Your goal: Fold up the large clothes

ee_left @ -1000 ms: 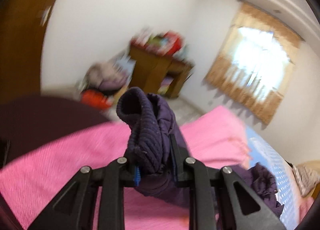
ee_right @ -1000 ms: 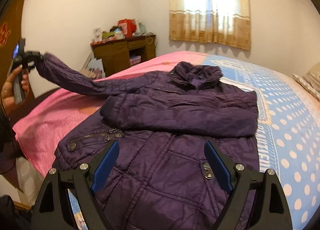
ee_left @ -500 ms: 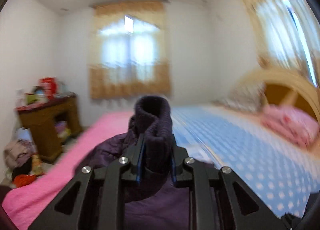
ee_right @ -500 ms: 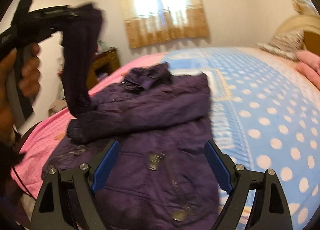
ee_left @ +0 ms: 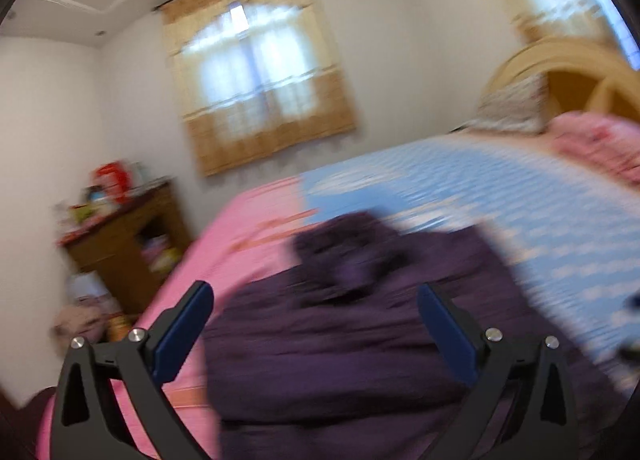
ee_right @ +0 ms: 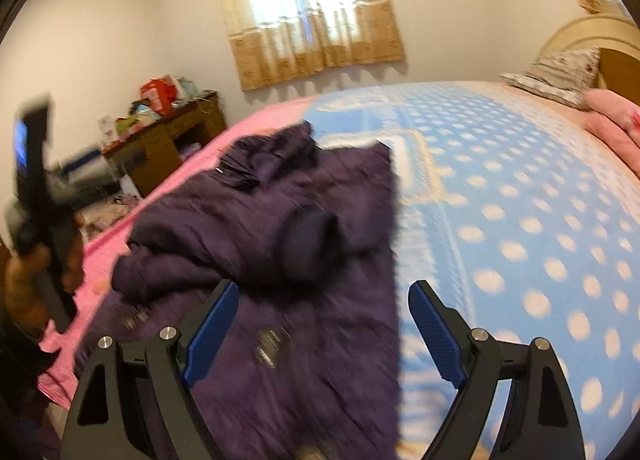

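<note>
My left gripper (ee_left: 316,324) has just sprung its jaws wide — the knit cuff (ee_right: 310,246) dropped onto the dark purple padded jacket (ee_right: 280,260) on the bed (ee_right: 520,200). Both sleeves look folded in; my right gripper (ee_right: 324,324) hovers wide, empty.

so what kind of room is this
Most likely a home bedroom: a wide bed with a dotted blue cover and pillows against a headboard, a curtained window, and a cluttered wooden cabinet by the wall.
</note>
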